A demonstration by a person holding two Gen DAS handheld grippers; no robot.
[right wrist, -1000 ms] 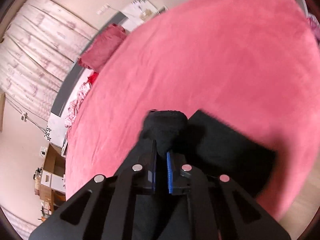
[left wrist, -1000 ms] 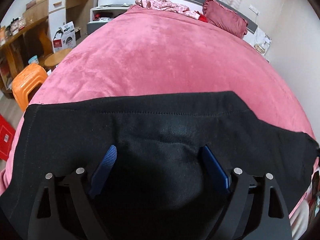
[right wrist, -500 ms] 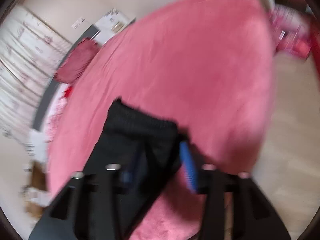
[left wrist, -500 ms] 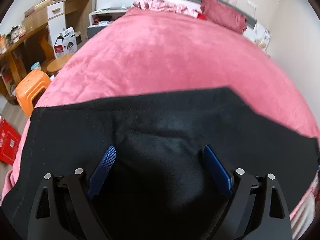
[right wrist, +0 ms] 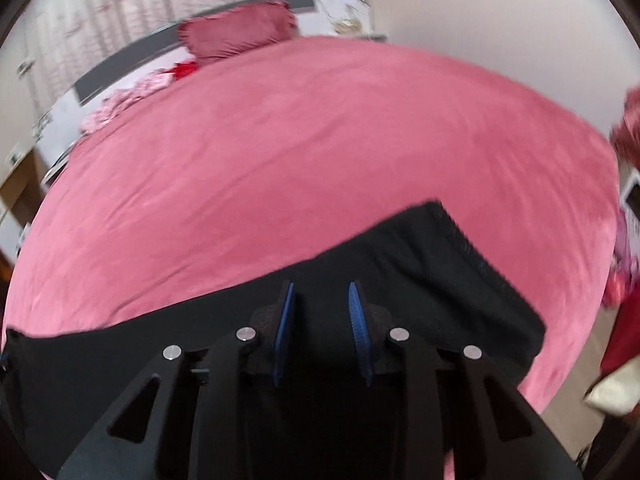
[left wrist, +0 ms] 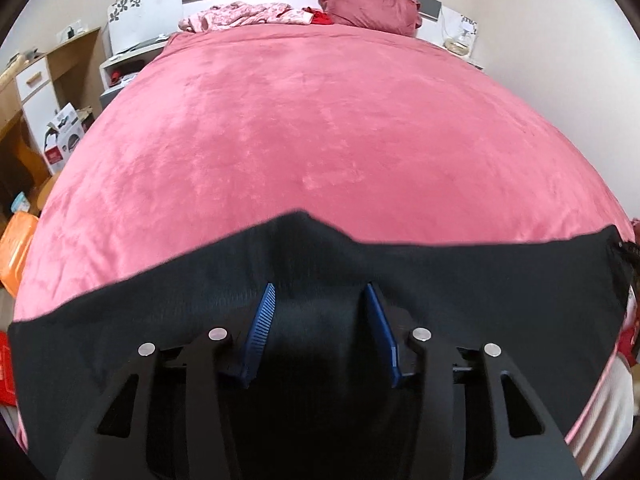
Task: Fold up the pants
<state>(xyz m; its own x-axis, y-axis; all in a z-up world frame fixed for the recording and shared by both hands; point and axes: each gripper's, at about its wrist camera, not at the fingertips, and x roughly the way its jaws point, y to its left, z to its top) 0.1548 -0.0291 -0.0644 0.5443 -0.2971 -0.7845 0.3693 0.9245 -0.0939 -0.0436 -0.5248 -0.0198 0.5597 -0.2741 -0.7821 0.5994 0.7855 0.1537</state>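
Observation:
Black pants (left wrist: 460, 280) lie flat along the near edge of a pink bed (left wrist: 320, 128). In the left wrist view my left gripper (left wrist: 320, 292) hovers over the middle of the pants, its blue pads apart and nothing between them. In the right wrist view the pants (right wrist: 420, 272) stretch from the far left to the elastic waistband (right wrist: 472, 248) at the right. My right gripper (right wrist: 320, 292) is open above the cloth, left of the waistband. Neither gripper holds the cloth.
A dark red pillow (left wrist: 372, 8) and crumpled pink cloth (left wrist: 244, 16) lie at the headboard. A wooden desk (left wrist: 36, 92), a box (left wrist: 64, 132) and an orange stool (left wrist: 16, 248) stand left of the bed. Floor and red items (right wrist: 624, 320) are to the right.
My right gripper has let go of the bunched pants and opened, then swung to face the headboard. My left gripper stayed open and pulled back toward the near edge; the pants now lie flat.

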